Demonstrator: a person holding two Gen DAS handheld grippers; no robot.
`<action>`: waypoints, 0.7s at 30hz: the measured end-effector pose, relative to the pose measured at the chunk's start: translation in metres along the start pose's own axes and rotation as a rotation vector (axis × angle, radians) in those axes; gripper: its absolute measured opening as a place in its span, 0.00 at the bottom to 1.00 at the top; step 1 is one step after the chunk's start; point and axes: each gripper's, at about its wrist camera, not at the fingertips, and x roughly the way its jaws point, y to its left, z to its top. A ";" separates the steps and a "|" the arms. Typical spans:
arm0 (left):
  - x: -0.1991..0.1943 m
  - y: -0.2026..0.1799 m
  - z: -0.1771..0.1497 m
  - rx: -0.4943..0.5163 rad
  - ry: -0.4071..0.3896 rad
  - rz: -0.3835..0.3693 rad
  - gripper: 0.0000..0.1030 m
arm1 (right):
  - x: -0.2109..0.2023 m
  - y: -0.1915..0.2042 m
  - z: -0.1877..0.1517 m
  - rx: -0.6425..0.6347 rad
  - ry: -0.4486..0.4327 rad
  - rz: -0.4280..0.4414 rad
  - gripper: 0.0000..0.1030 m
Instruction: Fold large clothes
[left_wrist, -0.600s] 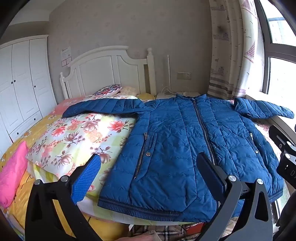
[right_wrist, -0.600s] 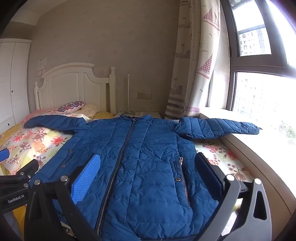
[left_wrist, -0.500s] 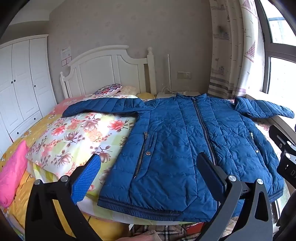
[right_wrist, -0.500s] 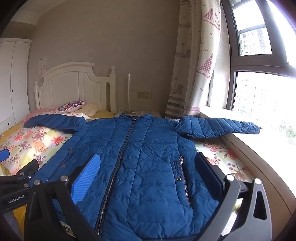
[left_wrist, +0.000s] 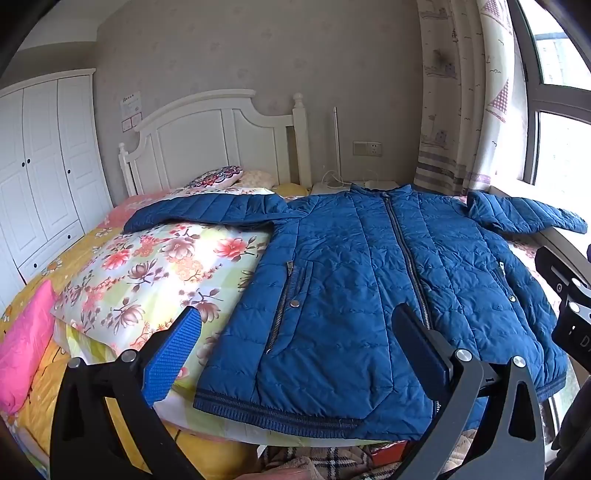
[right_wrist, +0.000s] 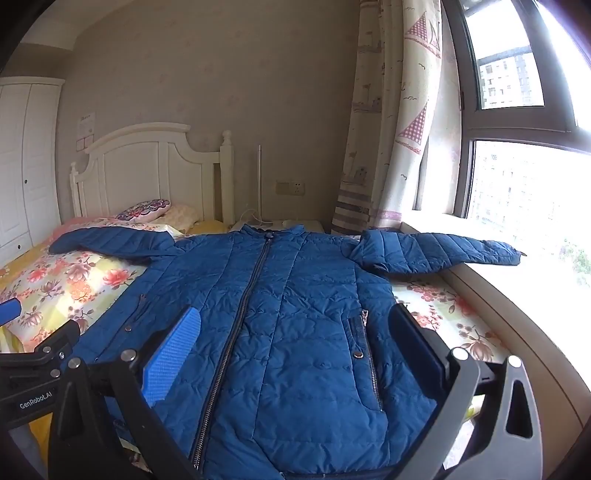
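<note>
A blue quilted jacket (left_wrist: 369, 295) lies spread flat, front up and zipped, across the foot of the bed (left_wrist: 92, 258), filling the centre and right of the left wrist frame. Its zipper (right_wrist: 243, 306) runs up the middle toward the collar near the nightstand. One sleeve (left_wrist: 207, 212) stretches to the left over a floral pillow (left_wrist: 159, 269); the other sleeve (right_wrist: 436, 249) reaches right, onto the windowsill (right_wrist: 498, 295). The hem hangs at the bed's near edge, low in the frame.

The left tongs (left_wrist: 295, 350) hang above the hem with their two arms spread wide apart, nothing between the blue pad and the dark one but air over the cloth. The right tongs (right_wrist: 295, 350) hover the same way over the jacket's right half, also gaping, gripping nothing. Each shows at the edge of the other's view.

In the upper left stands a white headboard (left_wrist: 214, 144), with a white wardrobe (left_wrist: 40, 166) beyond it at the far left. A pink cushion (left_wrist: 26, 343) sits at the lower left. A patterned curtain (right_wrist: 391, 129) hangs at the upper right beside the window (right_wrist: 517, 166).
</note>
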 end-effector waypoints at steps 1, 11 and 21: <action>0.000 0.000 0.000 0.001 0.000 0.000 0.96 | 0.000 0.000 0.000 -0.001 0.001 0.002 0.98; 0.003 0.001 -0.001 -0.007 0.004 -0.006 0.96 | 0.002 0.002 -0.001 -0.001 0.005 0.003 0.98; 0.004 0.000 -0.001 -0.008 0.006 -0.008 0.96 | 0.002 0.002 -0.001 0.000 0.007 0.004 0.98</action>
